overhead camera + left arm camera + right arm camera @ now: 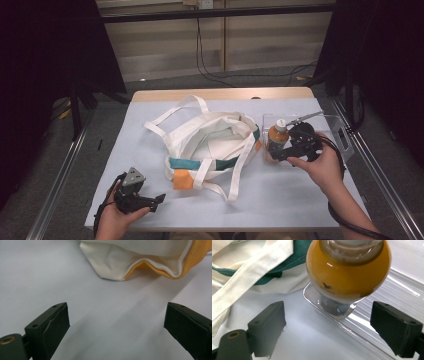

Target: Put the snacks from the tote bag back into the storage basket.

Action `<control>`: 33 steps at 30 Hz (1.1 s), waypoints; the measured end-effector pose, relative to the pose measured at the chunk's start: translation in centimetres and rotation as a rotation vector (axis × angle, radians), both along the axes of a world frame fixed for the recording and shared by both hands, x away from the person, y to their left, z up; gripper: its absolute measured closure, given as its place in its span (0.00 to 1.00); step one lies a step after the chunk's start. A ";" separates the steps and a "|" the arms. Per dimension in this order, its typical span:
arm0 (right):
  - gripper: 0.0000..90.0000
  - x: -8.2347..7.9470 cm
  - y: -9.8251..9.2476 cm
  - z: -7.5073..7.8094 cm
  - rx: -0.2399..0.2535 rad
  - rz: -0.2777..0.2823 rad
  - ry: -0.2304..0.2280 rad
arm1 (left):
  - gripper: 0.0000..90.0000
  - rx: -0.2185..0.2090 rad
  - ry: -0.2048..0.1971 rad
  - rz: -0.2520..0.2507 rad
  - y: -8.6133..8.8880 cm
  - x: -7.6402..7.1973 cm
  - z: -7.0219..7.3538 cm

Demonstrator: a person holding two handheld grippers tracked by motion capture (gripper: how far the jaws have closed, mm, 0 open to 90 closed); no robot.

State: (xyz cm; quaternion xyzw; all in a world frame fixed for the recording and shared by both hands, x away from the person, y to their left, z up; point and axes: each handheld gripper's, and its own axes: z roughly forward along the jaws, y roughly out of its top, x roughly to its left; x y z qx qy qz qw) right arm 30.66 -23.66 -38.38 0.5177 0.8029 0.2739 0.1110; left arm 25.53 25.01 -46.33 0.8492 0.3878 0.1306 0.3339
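An orange drink bottle with a white cap stands in the near left corner of a clear plastic tray. My right gripper is right beside it, open. In the right gripper view the bottle sits just beyond the open jaws, and neither pad touches it. A cream tote bag with green and orange patches lies crumpled in the middle of the table. My left gripper rests at the front left, open and holding nothing, with the bag's orange-edged corner ahead of it.
The table has a pale grey-blue cover. The bag's long straps spread toward the back left and front. In the right gripper view, the tray's ribbed floor runs off to the right, and a bag strap lies at left.
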 end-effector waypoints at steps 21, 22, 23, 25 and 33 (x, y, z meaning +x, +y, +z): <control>0.14 -1.2 -0.4 -0.7 0.050 0.029 -0.018 | 0.06 -0.010 0.002 0.004 0.0 0.1 -0.2; 0.14 -1.3 -0.4 -0.8 0.051 0.027 -0.016 | 0.06 -0.008 0.002 0.003 0.0 0.1 -0.2; 0.14 -1.3 -0.4 -0.8 0.055 0.032 -0.016 | 0.06 -0.007 0.004 0.004 0.0 0.1 -0.2; 0.14 -1.4 -0.4 -1.0 0.056 0.035 -0.019 | 0.06 -0.004 0.006 0.003 0.0 0.1 -0.1; 0.14 -1.9 -0.1 -1.0 0.065 0.053 -0.027 | 0.06 -0.010 0.001 0.005 0.0 0.1 -0.1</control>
